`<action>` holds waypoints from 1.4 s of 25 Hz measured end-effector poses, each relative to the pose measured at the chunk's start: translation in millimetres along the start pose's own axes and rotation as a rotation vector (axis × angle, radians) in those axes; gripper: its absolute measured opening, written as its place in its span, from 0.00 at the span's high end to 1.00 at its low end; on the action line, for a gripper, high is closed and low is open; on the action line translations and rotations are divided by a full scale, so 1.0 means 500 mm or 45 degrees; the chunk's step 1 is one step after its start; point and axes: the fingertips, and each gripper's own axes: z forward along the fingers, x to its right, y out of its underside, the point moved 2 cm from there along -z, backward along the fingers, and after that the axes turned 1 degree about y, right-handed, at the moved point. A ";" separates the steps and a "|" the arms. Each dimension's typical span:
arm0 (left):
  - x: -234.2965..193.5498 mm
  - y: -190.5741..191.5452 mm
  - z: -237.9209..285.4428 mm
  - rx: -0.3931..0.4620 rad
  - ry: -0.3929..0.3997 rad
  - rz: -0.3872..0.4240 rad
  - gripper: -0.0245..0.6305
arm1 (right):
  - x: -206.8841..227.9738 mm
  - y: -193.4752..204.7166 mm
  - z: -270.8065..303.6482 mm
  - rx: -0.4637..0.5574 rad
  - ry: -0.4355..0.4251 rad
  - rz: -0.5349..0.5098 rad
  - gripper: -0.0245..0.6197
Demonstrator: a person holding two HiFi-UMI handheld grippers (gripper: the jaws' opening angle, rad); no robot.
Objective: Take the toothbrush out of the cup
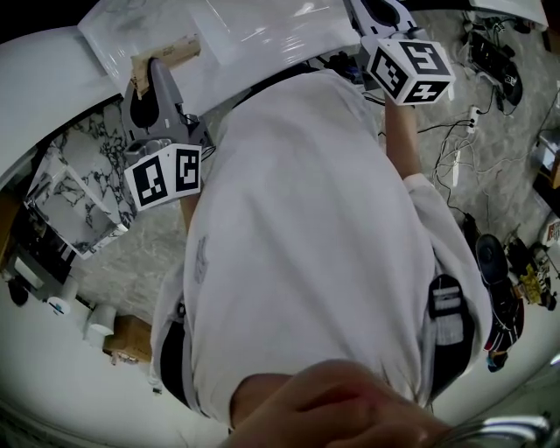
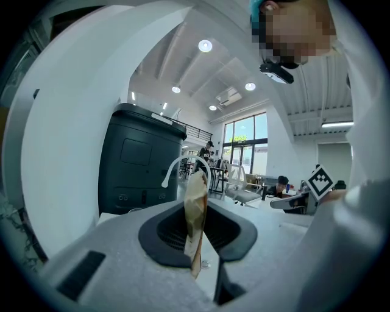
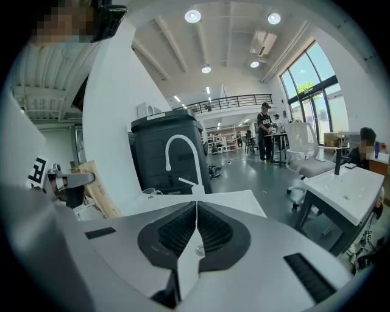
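Bright open hall, ceiling lights (image 3: 192,16) overhead. Nearest: left gripper (image 2: 196,222) clenched on thin brown cardboard-like strip (image 2: 195,189), upright between jaws. Right gripper (image 3: 196,207) closed on nothing, jaws touching. Beyond: white faucet (image 3: 180,155) on white counter (image 3: 231,198), dark bin (image 2: 137,164) behind. No view shows toothbrush or cup. Risk: left jaws occupied, right closed. Reaching without freeing one likely knocks cup over instead of gripping toothbrush.

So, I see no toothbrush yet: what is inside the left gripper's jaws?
Only a thin brown strip, standing upright and clamped in the left gripper. It is seen edge-on, so its flat faces are covered by the jaws pressing on either side.
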 end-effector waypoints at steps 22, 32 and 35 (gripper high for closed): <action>0.173 0.024 -0.053 0.069 -0.222 -0.005 0.88 | 0.081 0.011 -0.022 -0.016 -0.274 -0.077 0.94; 0.190 0.021 -0.057 0.089 -0.256 -0.001 0.88 | 0.099 0.016 -0.023 -0.027 -0.298 -0.103 0.94; 0.198 0.018 -0.052 0.088 -0.250 0.009 0.88 | 0.102 0.017 -0.022 -0.033 -0.305 -0.111 0.94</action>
